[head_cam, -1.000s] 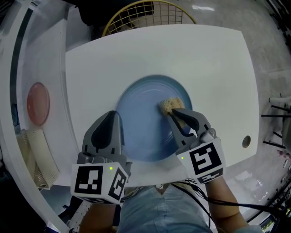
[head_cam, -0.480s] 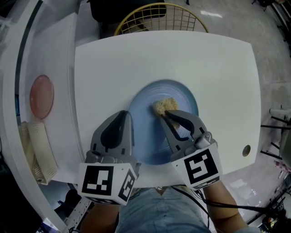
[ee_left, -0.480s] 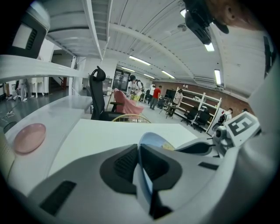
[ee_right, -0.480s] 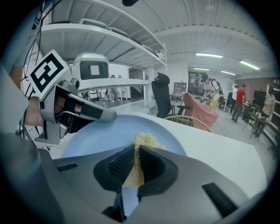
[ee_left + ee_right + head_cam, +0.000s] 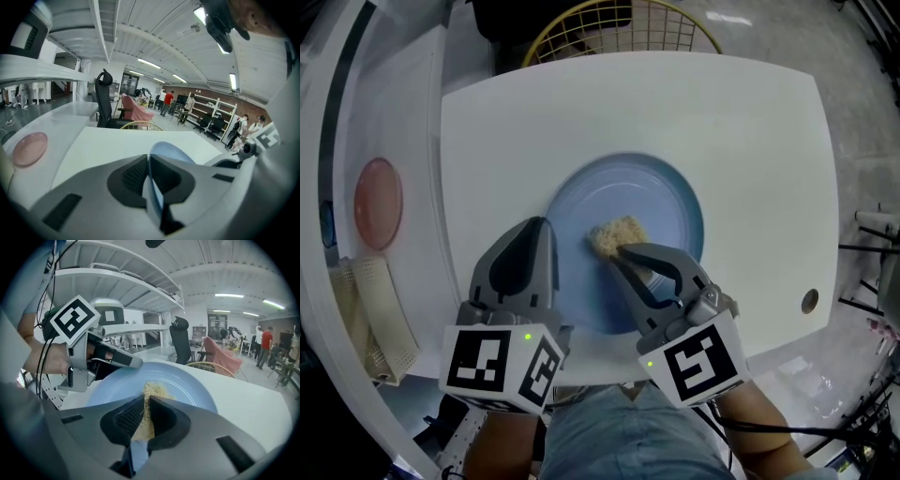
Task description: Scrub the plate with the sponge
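No words, numbers or brands can be read. The only signs are black-and-white square markers on the cube [image 5: 502, 367] of the left claw [image 5: 536, 227] and on that of the right claw [image 5: 616, 251].

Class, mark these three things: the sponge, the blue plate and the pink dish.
sponge [image 5: 615, 234]: head view, its tan top face.
blue plate [image 5: 661, 202]: head view, bare inner surface.
pink dish [image 5: 377, 203]: head view, its centre.
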### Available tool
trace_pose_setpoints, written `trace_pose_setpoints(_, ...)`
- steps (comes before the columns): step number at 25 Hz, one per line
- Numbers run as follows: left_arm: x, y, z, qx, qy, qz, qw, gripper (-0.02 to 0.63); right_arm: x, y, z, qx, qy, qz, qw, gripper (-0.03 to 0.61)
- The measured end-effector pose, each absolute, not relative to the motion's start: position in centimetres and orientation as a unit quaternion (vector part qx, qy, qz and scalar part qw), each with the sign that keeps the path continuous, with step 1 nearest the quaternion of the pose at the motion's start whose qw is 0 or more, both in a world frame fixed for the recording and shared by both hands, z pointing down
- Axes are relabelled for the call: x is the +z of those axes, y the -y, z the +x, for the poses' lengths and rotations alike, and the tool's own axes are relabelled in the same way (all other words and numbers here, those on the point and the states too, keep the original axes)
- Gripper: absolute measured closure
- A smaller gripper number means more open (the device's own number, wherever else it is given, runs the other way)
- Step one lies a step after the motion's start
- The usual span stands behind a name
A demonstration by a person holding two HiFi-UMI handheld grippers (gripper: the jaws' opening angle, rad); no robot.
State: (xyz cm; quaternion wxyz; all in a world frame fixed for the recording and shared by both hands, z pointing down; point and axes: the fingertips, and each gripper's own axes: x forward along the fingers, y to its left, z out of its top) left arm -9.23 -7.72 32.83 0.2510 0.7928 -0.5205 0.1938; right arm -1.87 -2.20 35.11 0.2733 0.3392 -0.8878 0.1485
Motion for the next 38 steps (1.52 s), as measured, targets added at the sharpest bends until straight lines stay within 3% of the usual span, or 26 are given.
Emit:
trace_pose_setpoints(14,35.9,7.9,-10.1,0.196,0.510,0.792,0.272,0.591,38.1,1.6,2.9,0.171,0.848,0.383,0.324,0.537)
trace_pose_setpoints(20,37.5,8.0,-10.6,0.181,0.508,0.794,0.281,0.591,36.7,2.9,3.9,0.206,0.846,0.425,0.247,0.537)
trace_pose_setpoints(29,39.9,8.2,-12.3,0.166,0.527,0.783,0.287,0.589,36.1,3.2,3.0,0.198,0.852,0.417,0.247,0.537)
trace_pose_setpoints(31,39.9,8.2,-13.1,0.161,0.535,0.778,0.286,0.526,35.7,3.2,2.9,0.196,0.853,0.418,0.244,0.537)
trace_pose_setpoints(38,35.1,7.6,-14.1,0.131,0.573,0.780,0.215,0.548,33.0,3.1,2.9,0.171,0.863,0.428,0.204,0.537)
